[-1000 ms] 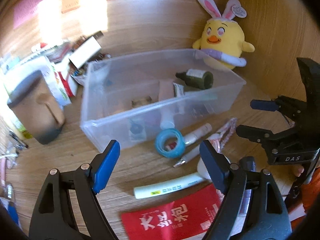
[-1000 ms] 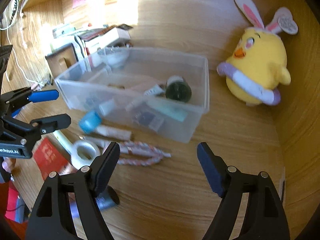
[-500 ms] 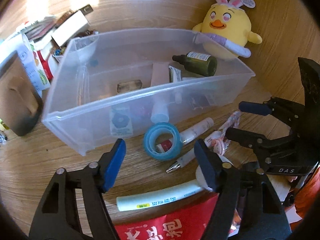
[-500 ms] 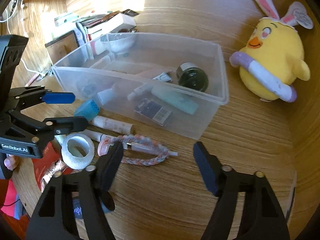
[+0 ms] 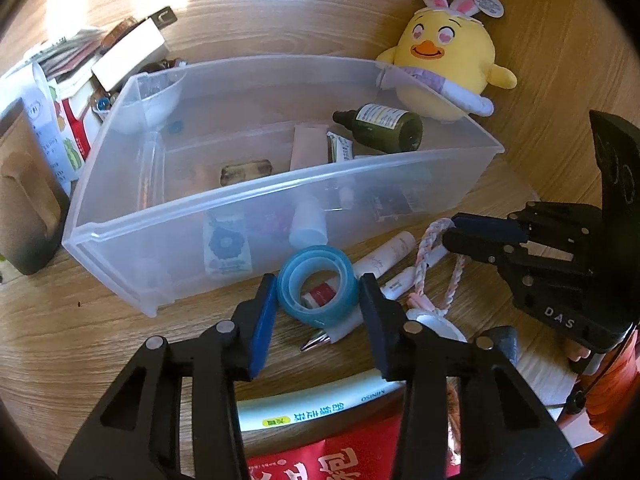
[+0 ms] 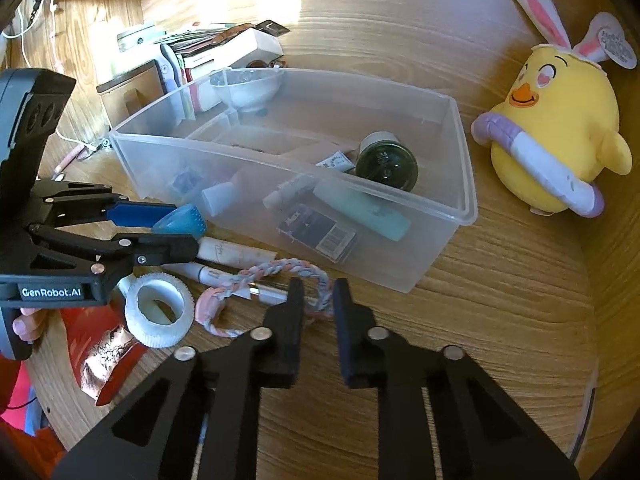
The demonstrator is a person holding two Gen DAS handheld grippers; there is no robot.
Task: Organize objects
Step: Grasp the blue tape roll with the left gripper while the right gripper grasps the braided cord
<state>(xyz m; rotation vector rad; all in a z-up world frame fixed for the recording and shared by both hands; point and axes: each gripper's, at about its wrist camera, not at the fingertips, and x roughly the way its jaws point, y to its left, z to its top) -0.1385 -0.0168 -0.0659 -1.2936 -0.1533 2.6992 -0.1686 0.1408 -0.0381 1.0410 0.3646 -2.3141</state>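
A blue tape roll (image 5: 318, 288) lies on the wooden desk just in front of a clear plastic bin (image 5: 256, 196). My left gripper (image 5: 318, 280) straddles the roll, its jaws closing with the pads against the roll's sides. From the right wrist view the roll (image 6: 180, 220) sits between that gripper's (image 6: 186, 232) fingers. A pink, white and blue braided cord (image 6: 256, 274) lies beside a white tape roll (image 6: 158, 310). My right gripper (image 6: 318, 292) is shut on the cord's loop; the left wrist view shows the same grip (image 5: 448, 234).
The bin holds a green dropper bottle (image 5: 380, 126), a teal tube (image 6: 368, 216) and small packets. A yellow plush chick (image 5: 444, 68) sits behind it. A pen (image 5: 332, 334), a white tube (image 5: 320, 404) and a red packet (image 5: 320, 460) lie near me. Boxes (image 5: 128, 52) crowd the left.
Both pairs of jaws have closed in. The left gripper came down and forward around the blue tape roll. The right gripper's fingers shut on the braided cord.
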